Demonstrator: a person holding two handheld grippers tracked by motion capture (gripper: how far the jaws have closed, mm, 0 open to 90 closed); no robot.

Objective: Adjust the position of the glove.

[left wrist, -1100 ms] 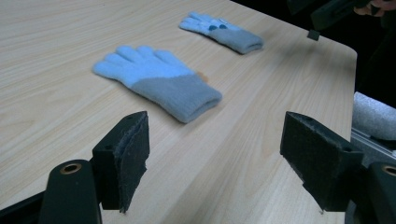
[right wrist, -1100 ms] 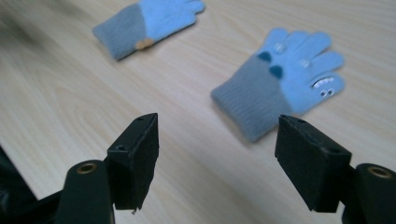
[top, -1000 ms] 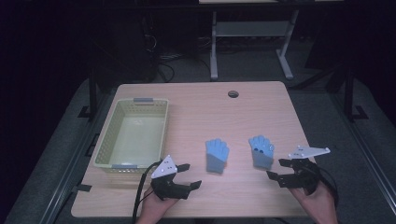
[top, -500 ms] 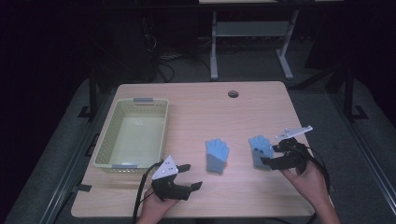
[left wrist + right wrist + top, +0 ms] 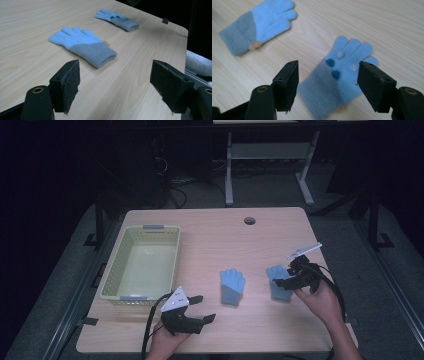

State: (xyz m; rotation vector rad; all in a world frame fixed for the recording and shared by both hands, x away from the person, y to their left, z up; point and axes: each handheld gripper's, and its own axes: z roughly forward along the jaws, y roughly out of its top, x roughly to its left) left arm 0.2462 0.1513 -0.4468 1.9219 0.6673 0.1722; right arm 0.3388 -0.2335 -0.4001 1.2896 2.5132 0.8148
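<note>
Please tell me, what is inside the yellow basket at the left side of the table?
The yellow basket looks empty: in the high view its pale floor shows with nothing lying in it. Both blue gloves lie outside, on the table. The near wall hides a narrow strip of the floor.

High view dim, room around table (image 5: 210, 227) almost black, tabletop evenly lit, shadows soft. Gripper views brighter; far glove (image 5: 117, 19) slightly soft, near jaws and left glove (image 5: 257, 25) blurred.
</note>
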